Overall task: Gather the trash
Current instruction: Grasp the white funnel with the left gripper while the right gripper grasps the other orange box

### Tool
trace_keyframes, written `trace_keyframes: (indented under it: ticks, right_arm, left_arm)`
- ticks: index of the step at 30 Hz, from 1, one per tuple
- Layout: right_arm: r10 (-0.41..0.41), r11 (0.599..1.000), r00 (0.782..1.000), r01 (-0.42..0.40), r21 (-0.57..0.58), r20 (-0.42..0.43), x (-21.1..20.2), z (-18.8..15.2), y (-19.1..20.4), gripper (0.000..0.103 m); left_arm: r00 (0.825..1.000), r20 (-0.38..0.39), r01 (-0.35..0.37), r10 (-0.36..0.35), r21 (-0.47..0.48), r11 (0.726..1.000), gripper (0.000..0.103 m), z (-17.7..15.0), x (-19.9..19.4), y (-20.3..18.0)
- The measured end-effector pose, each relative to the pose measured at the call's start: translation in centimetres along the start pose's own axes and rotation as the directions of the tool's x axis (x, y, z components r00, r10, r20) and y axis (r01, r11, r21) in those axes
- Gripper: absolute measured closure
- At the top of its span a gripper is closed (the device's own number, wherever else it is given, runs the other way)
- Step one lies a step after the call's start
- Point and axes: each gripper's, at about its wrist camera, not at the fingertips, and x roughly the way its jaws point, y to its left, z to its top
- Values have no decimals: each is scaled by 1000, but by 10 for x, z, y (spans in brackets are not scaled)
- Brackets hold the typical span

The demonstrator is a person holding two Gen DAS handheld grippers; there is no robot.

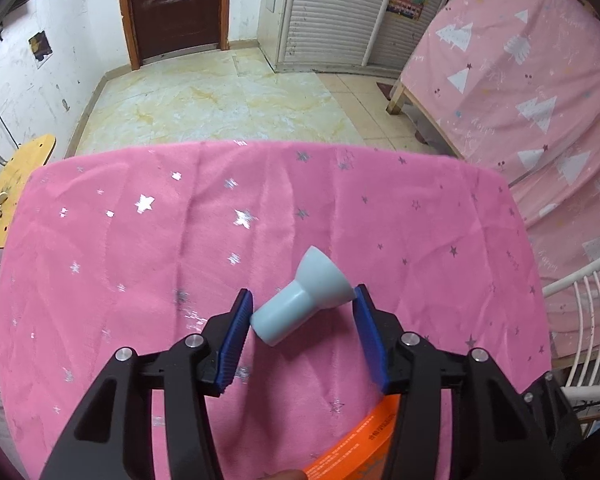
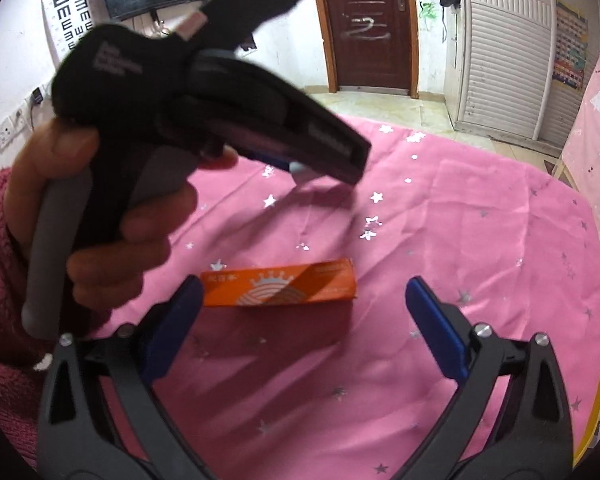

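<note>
Left tongs [image 1: 303,308] grip a pale blue funnel-shaped cap [image 1: 302,300] above the pink worktop [image 1: 140,260]; right tongs [image 2: 304,304] gape beside an orange carton [image 2: 280,285].

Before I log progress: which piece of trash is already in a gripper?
The pale blue funnel-shaped piece, between the left gripper pads. The orange box lies ungripped before the open right gripper.

The left gripper [image 1: 303,308] pointed forward and slightly down, its two blue pads [image 1: 236,340] closed in from either side until each touched what lay between them. In the right wrist view the person's left hand [image 2: 100,216] wrapped its handle, fingers curled around the grip, a fuzzy red sleeve at the wrist. The right gripper [image 2: 304,304] hovered lower, its blue fingers [image 2: 436,328] spread wide apart with nothing held.
</note>
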Motion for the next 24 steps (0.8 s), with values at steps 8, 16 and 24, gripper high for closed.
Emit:
trace_keyframes:
  ticks: [8,16,24]
  right_arm:
    - [9,1000,999,-9,-18,-32,10,4,10,6]
    - [-33,998,996,27,-64,-81,26,6,29,6]
    - [-54,999,992,52,-14,-114,34,10,21,6]
  left_arm:
    - [999,48,11,-9,-46,999,59,3,-20,25]
    - [998,56,16,-13,-58,998,59,1,-23,36]
    - [998,63,26,-22,-63,998,59,-1,-23,41]
